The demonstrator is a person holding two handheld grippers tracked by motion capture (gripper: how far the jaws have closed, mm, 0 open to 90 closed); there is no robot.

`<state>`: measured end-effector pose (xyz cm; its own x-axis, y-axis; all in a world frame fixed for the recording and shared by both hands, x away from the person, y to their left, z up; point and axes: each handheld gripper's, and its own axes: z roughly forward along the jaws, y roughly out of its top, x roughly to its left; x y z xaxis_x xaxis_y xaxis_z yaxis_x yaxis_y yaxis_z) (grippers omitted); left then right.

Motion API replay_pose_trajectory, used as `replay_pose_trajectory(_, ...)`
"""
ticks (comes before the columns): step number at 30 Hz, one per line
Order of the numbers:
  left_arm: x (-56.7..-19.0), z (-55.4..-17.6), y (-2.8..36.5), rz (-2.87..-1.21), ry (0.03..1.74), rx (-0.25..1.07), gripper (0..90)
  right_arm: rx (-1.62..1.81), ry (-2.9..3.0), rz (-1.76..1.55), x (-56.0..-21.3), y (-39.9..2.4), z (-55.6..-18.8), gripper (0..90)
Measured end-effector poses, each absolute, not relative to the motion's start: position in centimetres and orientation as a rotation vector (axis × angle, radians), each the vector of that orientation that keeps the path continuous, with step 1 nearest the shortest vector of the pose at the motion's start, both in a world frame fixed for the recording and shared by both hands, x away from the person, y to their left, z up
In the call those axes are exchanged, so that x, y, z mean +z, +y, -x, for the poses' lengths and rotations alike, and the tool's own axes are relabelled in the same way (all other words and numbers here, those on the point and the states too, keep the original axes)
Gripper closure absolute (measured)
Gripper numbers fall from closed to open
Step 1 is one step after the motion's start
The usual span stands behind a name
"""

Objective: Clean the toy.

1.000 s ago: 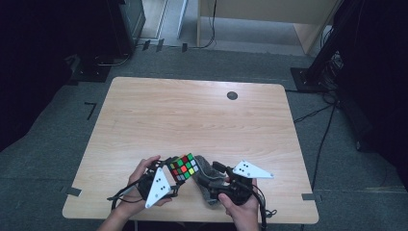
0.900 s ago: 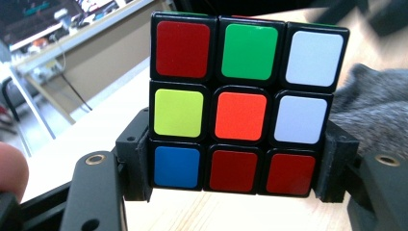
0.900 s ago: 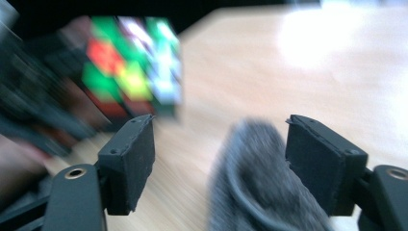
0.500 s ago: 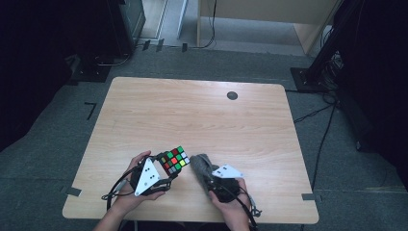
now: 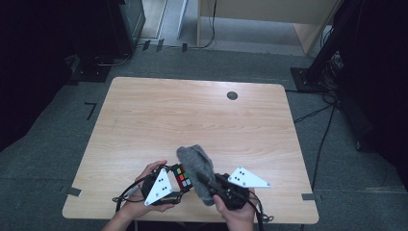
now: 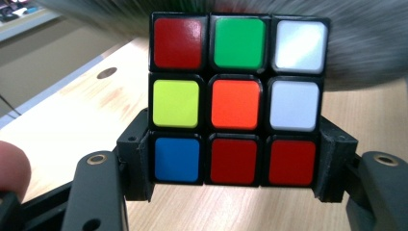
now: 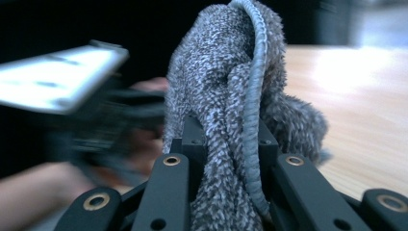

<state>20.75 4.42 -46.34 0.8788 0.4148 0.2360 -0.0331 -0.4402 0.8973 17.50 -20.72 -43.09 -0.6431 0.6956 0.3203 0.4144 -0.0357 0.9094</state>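
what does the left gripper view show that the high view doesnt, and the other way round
The left gripper view alone shows a full face of the cube, nine stickers with orange at the centre, clamped between the left gripper jaws. The high view alone shows the whole table, the right gripper bunching the grey cloth beside the cube, and the floor. Both show cube, cloth and tabletop.

A light wooden table (image 5: 192, 120) stands on grey carpet floor (image 5: 57, 144). Behind it is a pale wooden cabinet (image 5: 269, 19); the sides of the room are dark.

multicoloured cube (image 6: 235, 98), speckled grey cloth (image 7: 226, 86)
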Motion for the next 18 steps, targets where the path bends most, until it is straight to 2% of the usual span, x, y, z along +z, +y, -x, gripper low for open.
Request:
replay_pose_trajectory(2,-46.1,-20.9,4.7,-1.948,0.292,0.518,33.6,1.606,1.979,-1.302,-43.8,-22.0,-18.2,75.9)
replay_pose_trajectory(4,-46.0,-21.1,4.7,-1.945,0.3,0.515,33.6,1.68,1.933,-1.352,-43.9,-22.9,-18.3,75.8)
replay_pose_trajectory(10,-45.9,-21.1,4.5,-1.955,0.301,0.442,33.6,1.865,2.011,-1.088,-41.6,-20.1,-16.6,74.6)
replay_pose_trajectory(12,-46.0,-21.0,4.3,-1.977,0.296,0.476,33.6,1.848,2.015,-1.134,-42.1,-20.1,-16.9,74.8)
replay_pose_trajectory(15,-46.1,-20.9,4.5,-1.981,0.28,0.495,33.7,1.624,1.989,-1.299,-43.3,-21.6,-17.9,75.1)
replay_pose_trajectory(18,-46.1,-21.0,4.4,-1.977,0.286,0.503,33.7,1.763,1.954,-1.305,-43.1,-22.6,-17.8,74.4)
